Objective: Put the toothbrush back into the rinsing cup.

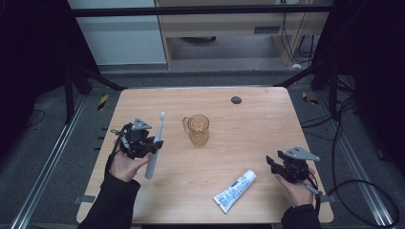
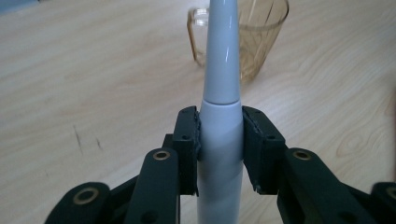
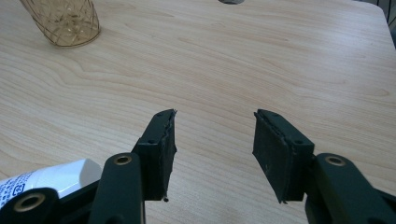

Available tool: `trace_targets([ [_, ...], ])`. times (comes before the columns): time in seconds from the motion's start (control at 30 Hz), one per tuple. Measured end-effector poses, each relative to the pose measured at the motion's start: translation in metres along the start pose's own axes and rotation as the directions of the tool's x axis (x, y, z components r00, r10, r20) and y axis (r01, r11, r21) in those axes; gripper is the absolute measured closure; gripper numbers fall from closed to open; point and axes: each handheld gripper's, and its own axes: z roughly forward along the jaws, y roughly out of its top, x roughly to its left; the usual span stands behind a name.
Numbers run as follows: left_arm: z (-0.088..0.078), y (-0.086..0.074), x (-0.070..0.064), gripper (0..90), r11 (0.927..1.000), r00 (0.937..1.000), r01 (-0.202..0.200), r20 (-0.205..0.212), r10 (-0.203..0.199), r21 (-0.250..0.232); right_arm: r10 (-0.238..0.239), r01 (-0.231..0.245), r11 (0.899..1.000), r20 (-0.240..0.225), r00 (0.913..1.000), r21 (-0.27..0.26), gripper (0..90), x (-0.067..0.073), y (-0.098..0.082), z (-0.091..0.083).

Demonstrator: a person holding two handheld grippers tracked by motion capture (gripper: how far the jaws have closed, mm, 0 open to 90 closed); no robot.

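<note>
My left gripper (image 1: 154,143) is shut on a white electric toothbrush (image 1: 155,145), held above the table's left side with its head pointing away. In the left gripper view both pads clamp the toothbrush (image 2: 220,135) body, and the amber glass mug (image 2: 252,37) stands beyond its neck. The mug (image 1: 197,130) stands upright near the table's middle. My right gripper (image 1: 271,164) hovers open at the right, nothing between its fingers (image 3: 161,149). A white toothpaste tube (image 1: 234,191) lies near the front edge, left of the right gripper; its end (image 3: 51,179) peeks in beside the right gripper's jaw.
The wooden table (image 1: 248,119) has a small dark round cap (image 1: 236,100) set in its far side. Dark floor, metal rails and cables surround the table. Bare wood lies between the mug and the right gripper.
</note>
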Motion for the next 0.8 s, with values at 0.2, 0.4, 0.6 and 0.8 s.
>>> trace_targets([
  [0.2,-0.004,0.019,0.000,67.1,0.9962,0.9999,0.007,-0.010,-0.008,-0.087,0.002,-0.002,1.000,0.003,1.0000,-0.004,48.4,-0.001,0.000,-0.001],
  [0.4,-0.004,0.031,0.001,67.1,0.9875,0.9995,0.022,-0.020,-0.026,-0.156,0.000,0.000,1.000,0.007,1.0000,-0.008,48.1,-0.001,0.000,0.000],
  [0.6,0.002,0.042,0.000,67.1,0.9738,0.9986,0.033,-0.033,-0.041,-0.225,0.003,-0.003,1.000,0.008,1.0000,-0.011,48.1,0.000,0.000,-0.001],
  [0.8,0.007,0.054,-0.001,67.1,0.9540,0.9975,0.052,-0.030,-0.064,-0.295,0.001,-0.001,1.000,0.009,1.0000,-0.009,48.0,-0.002,-0.002,0.000],
])
